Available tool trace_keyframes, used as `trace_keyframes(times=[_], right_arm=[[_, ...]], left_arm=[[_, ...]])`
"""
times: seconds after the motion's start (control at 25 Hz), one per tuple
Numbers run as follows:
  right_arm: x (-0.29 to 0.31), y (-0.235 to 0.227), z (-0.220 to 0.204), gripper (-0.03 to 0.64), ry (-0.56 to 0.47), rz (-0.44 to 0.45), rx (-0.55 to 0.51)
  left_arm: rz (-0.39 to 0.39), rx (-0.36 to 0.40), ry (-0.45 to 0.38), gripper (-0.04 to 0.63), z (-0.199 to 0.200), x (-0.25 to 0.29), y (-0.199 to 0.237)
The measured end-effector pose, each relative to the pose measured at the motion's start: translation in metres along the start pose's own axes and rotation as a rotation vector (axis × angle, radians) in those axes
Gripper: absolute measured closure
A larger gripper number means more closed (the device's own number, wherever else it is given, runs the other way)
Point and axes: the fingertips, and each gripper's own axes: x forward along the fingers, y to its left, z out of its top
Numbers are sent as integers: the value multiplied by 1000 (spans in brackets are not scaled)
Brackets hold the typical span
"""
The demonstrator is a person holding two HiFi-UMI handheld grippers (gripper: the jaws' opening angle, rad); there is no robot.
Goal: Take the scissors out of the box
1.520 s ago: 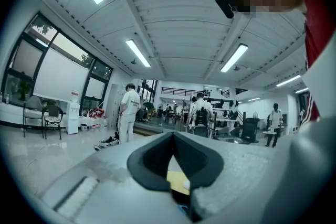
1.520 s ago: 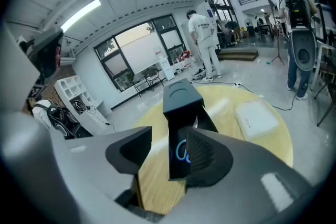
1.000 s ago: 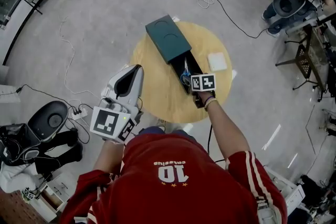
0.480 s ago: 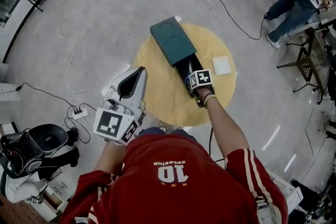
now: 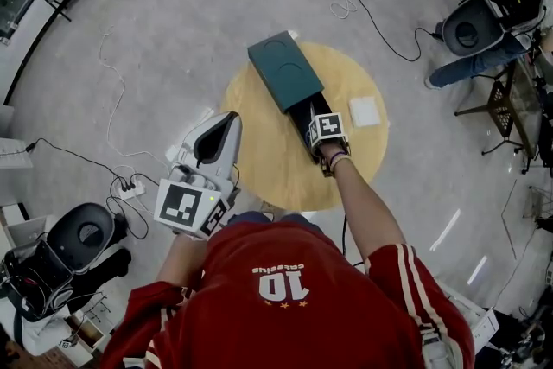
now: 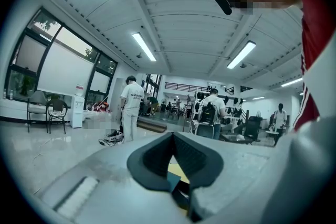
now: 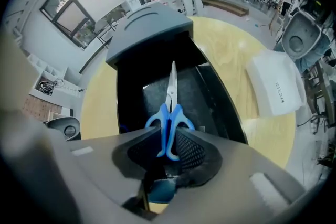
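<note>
Right hand-held gripper pointing steeply down into the open box on the round table; its jaws are closing with the blue handles of the scissors between them, and a firm clamp is not yet evident. Left hand-held gripper held off the table's near edge, well apart from the box, jaw tips together on nothing

Likely faults from here: (a) the pads meet only the rounded ends of the handle loops, so the scissors may pivot or slip out as they are lifted; (b) the blades point towards the sleeve, so a tilted lift may catch the tip under its edge; (c) nothing steadies the box, so a snag may drag the tray across the table

The scissors lie flat in the black tray, roughly along its length, closed, with slim bright metal blades and two smooth blue plastic loops nearest the gripper. They look light and rigid. A white packet lies on the table just beside the box, clear of the work
</note>
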Motion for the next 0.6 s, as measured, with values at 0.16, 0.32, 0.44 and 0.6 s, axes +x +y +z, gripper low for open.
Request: trace_keyframes(times=[0.16, 0.32, 0.44, 0.6], right_arm=[[1, -1, -1, 529, -18, 38, 30], [-7, -11, 0, 531, -47, 52, 54], [-15, -16, -3, 531, -69, 62, 59], [-23, -9, 0, 531, -106, 64, 51]], left_arm=[[-4, 3, -2, 593, 1, -1, 1], [-3, 3, 0, 593, 3, 4, -6], [-5, 2, -2, 594, 3, 3, -14], [-20, 2, -11, 592, 5, -1, -14]])
